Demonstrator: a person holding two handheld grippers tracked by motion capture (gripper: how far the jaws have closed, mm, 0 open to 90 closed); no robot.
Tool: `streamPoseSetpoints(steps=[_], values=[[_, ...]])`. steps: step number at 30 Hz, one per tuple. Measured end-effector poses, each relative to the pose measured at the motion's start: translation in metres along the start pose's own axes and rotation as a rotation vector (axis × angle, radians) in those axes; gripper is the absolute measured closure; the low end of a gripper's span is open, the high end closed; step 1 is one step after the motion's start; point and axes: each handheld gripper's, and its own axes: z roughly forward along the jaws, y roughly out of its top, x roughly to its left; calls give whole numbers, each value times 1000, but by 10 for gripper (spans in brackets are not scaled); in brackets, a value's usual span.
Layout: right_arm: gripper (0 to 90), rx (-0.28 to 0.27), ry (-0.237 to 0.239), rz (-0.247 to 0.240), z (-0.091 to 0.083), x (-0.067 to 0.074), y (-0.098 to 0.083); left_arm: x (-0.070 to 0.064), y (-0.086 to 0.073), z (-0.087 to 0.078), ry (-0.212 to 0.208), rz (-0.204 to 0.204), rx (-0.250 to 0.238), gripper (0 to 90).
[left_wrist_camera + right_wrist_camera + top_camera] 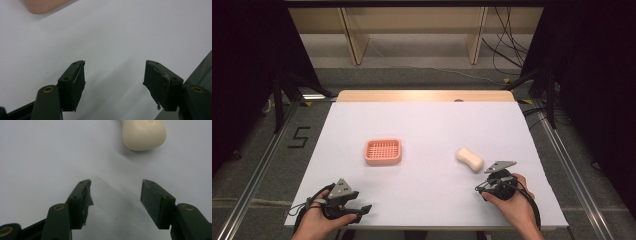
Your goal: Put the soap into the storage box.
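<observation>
Big white tabletop [427, 130] takes up most of the high view, with a strip of bare wood along its far edge. Behind it on the floor there's a pale wooden shelf frame [412, 30], and loose cables [504, 45] trail off to the right.

On the tabletop, a pink soap dish [383, 152] with a slotted grid bottom sits a bit left of centre. It's empty, and its corner peeks in at the top left of the left gripper view [42, 5]. Well apart from it, over to the right, lies a cream bar of soap [469, 159], angled a little, straight on the white surface.

The right gripper [493, 181] is just beside the soap, on its near side. In its own view the fingers [80, 202] are spread wide with nothing between them, and the soap [143, 133] is just ahead, not touching.

The left gripper [357, 207] is down at the near left edge, well away from the dish. Its fingers [73, 85] are wide apart too, with nothing in them.
</observation>
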Motion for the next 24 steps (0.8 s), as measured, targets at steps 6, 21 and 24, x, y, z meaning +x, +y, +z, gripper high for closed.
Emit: streamPoseSetpoints(steps=[6,21,24], values=[[405,11,-5,-38,0,-3,0,-2,0,1,-9,13,7,328],[416,141,-3,-46,0,-24,38,-7,0,4,-17,19,16,326],[400,170,14,-67,1,-29,48,-6,0,3,-14,24,13,326]])
